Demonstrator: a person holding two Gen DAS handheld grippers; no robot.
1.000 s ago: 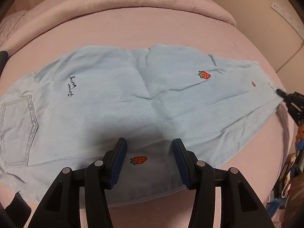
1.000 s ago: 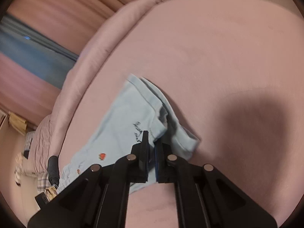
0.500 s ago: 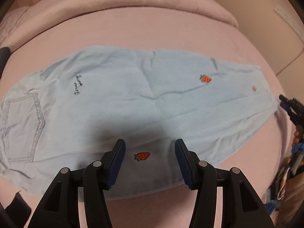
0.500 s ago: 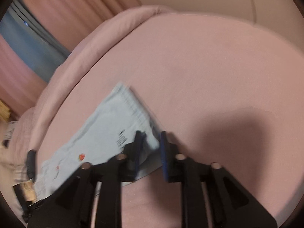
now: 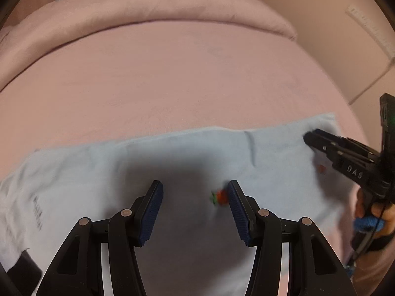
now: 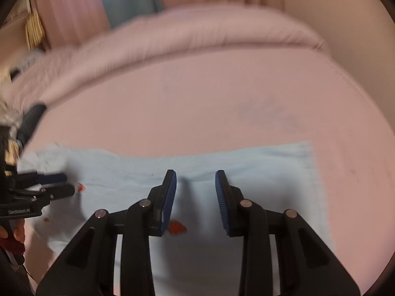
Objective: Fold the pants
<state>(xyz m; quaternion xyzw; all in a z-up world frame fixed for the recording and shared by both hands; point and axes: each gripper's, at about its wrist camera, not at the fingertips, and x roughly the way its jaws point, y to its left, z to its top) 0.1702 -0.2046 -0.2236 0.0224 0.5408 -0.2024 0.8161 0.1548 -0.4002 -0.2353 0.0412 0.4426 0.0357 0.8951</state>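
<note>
Light blue pants (image 5: 187,157) with small red strawberry patches (image 5: 221,196) lie flat across the pink bed; they also show in the right wrist view (image 6: 246,162). My left gripper (image 5: 195,192) is open and empty, low over the middle of the pants. My right gripper (image 6: 196,181) is open and empty over the fabric near its far edge. It also shows at the right of the left wrist view (image 5: 311,139), over the pants' right end. The left gripper shows at the left edge of the right wrist view (image 6: 66,185).
The pink bed sheet (image 5: 172,79) stretches beyond the pants to a rolled pink duvet (image 5: 158,12) at the back. A beige wall (image 5: 333,37) stands to the right. Curtains (image 6: 123,5) hang behind the bed.
The right gripper has let go of the pants' end, opened, and swung round over the fabric. The left gripper has moved forward and lower over the pants. The pants now lie flatter.
</note>
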